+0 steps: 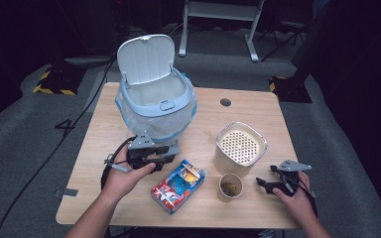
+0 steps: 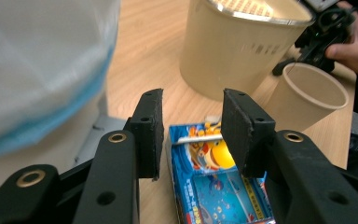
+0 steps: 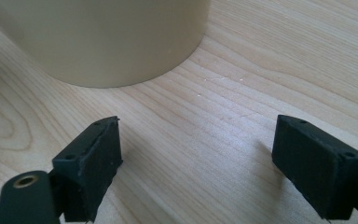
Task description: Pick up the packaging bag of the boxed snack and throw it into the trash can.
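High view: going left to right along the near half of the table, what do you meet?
Left tool → blue box → paper cup → right tool. The beige container sits just behind the cup, so I leave it out of the order.

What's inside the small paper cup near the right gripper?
The high view shows yellowish-brown bits at the bottom of the small beige paper cup; what they are is unclear. In the left gripper view its rim hides the contents.
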Available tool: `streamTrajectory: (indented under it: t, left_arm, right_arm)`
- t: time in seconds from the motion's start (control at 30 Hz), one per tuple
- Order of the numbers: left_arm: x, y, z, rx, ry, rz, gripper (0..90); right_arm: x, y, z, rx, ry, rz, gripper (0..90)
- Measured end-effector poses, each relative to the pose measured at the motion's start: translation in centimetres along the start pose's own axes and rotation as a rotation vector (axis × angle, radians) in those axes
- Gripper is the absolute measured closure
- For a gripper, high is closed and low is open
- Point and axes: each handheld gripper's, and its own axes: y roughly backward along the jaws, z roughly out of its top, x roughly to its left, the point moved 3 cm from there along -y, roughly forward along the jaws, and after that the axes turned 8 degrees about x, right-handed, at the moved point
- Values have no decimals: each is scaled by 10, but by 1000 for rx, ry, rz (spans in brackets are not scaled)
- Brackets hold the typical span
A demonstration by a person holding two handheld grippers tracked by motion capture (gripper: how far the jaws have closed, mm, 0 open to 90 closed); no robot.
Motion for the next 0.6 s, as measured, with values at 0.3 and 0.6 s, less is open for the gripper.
streamTrajectory:
  t: [0.3, 0.6]
  left_arm:
    - [2, -34, -35, 72, 61, -35, 549]
    - [10, -50, -58, 162, 115, -36, 614]
  right_arm:
    - [0, 0, 0, 0, 0, 0, 159]
    - [0, 0, 0, 0, 0, 0, 159]
